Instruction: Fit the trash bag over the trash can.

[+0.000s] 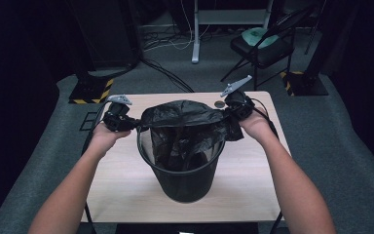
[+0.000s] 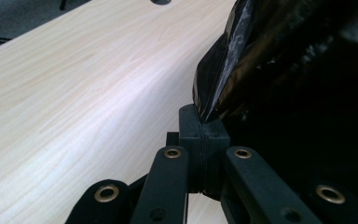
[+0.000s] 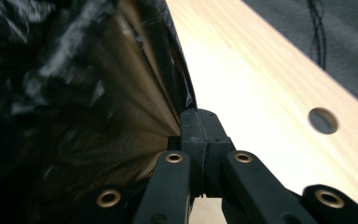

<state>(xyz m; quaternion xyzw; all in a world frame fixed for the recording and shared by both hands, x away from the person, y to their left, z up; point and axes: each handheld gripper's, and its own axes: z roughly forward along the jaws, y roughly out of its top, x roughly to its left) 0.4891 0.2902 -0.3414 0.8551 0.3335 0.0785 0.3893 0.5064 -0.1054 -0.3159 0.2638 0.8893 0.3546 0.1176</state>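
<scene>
Two forearms came in from the near edge of the bench [image 1: 126, 195], each hand carrying a set of tongs. Closest to the person stood a black wire-mesh bin [image 1: 182, 168] on the pale wood, roughly mid-bench. A black plastic bag [image 1: 182, 117] hung partly inside the bin and was drawn up over its far rim, stretched between the two hands.

On the left, the left tongs [image 1: 135, 123] were pressed together on the bag's edge just beside the bin's rim; in the left gripper view the jaws met with a fold of the shiny film [image 2: 214, 88] pinched between them. On the right, the right tongs [image 1: 228, 113] likewise pinched the bag's opposite edge, and in the right gripper view the jaws were closed on gathered pleats of plastic [image 3: 135, 107] that fanned away from the tips.

What lay at the bottom of the bin was too dark to tell, possibly only slack bag.

Farther along the bench, a round cable hole [image 1: 219, 104] sat near the far edge, close to the right hand. Beyond the bench, on the grey carpet, stood a folding chair [image 1: 265, 46] and loose cables [image 1: 165, 73].
</scene>
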